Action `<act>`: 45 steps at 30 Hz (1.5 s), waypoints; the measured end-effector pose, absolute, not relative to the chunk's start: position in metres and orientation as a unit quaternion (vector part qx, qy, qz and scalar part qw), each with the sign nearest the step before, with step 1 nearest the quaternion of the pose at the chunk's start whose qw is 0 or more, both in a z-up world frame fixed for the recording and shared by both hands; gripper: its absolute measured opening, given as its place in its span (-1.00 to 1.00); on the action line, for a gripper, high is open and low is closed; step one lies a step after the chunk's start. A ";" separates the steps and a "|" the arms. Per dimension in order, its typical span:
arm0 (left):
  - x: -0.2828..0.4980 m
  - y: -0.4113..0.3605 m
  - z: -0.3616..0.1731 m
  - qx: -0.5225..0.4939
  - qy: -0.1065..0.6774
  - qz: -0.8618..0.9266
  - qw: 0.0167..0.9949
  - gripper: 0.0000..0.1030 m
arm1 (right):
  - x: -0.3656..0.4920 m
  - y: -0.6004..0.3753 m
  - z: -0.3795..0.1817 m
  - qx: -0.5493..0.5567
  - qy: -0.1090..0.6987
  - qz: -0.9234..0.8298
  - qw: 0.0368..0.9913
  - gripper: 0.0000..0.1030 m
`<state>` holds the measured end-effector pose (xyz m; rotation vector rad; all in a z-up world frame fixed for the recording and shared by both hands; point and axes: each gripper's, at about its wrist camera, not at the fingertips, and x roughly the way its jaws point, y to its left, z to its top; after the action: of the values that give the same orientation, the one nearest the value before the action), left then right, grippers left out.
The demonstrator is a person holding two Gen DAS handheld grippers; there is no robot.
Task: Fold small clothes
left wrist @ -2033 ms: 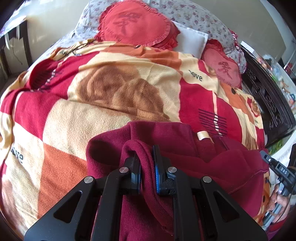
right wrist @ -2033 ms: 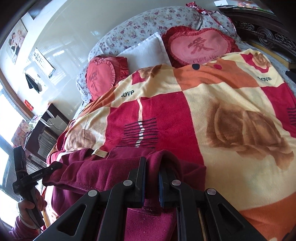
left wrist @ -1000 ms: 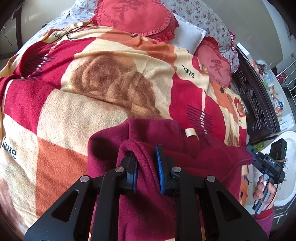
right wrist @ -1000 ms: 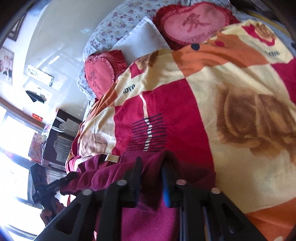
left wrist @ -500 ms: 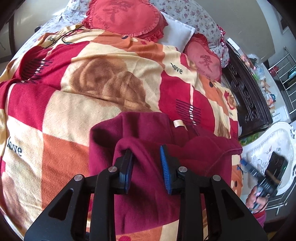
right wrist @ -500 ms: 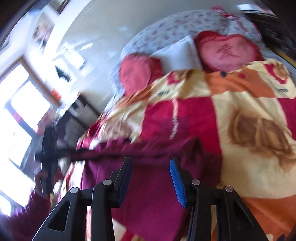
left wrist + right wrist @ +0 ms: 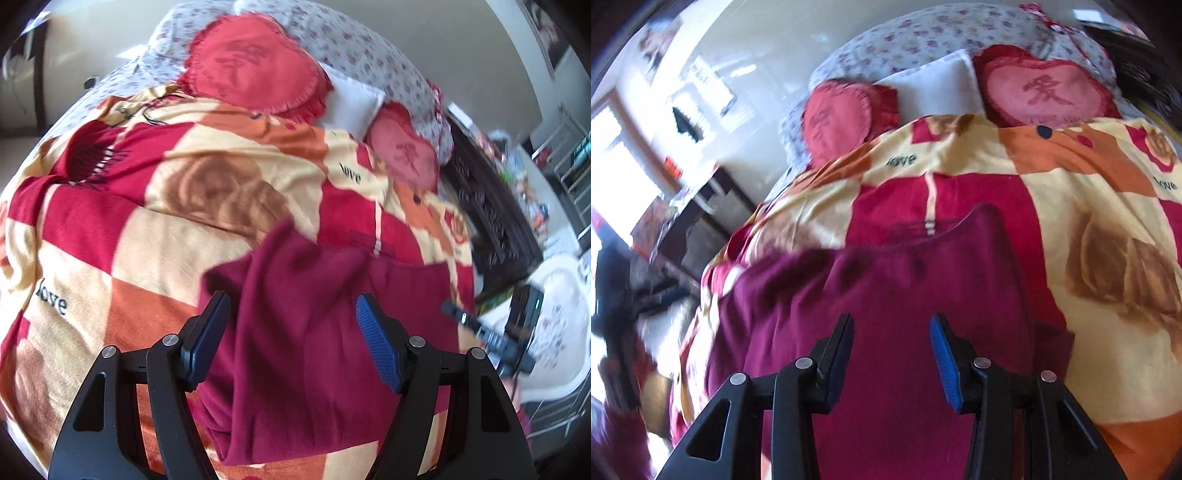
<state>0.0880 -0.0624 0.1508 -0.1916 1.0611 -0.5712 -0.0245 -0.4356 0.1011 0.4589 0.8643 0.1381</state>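
Note:
A dark red fleece garment (image 7: 314,332) lies folded on the patterned blanket (image 7: 147,229) at the near end of the bed. It also shows in the right wrist view (image 7: 894,295). My left gripper (image 7: 293,332) is open and empty, its jaws wide apart above the garment. My right gripper (image 7: 892,350) is open and empty above the garment's other side. The right gripper also appears blurred at the right edge of the left wrist view (image 7: 491,332).
Two red heart cushions (image 7: 251,66) (image 7: 406,155) and a white pillow (image 7: 351,103) lie at the head of the bed. A dark carved bed frame (image 7: 495,221) runs along the right side. A dark cabinet (image 7: 701,221) stands by the window.
Both grippers have opened and let go of the garment, which has dropped flat onto the blanket. Both have pulled back and up a little.

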 end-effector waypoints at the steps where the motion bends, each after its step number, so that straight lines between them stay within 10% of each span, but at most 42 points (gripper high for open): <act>1: 0.089 -0.067 0.145 -0.086 0.504 -0.268 0.817 0.38 | -0.019 -0.437 0.101 0.226 0.415 0.064 0.879 -0.20; 20: 0.111 -0.107 0.077 -0.027 0.509 -0.216 0.833 0.38 | 0.018 -0.477 0.052 0.258 0.435 -0.065 0.860 -0.19; 45: 0.007 -0.031 0.065 -0.067 0.537 -0.312 0.781 0.38 | -0.177 -0.437 0.052 0.287 0.456 0.032 0.842 -0.19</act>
<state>0.0073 -0.0307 0.0646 -0.1437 1.1588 -0.6743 -0.1774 -0.4368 0.0516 0.6057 0.9635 0.0677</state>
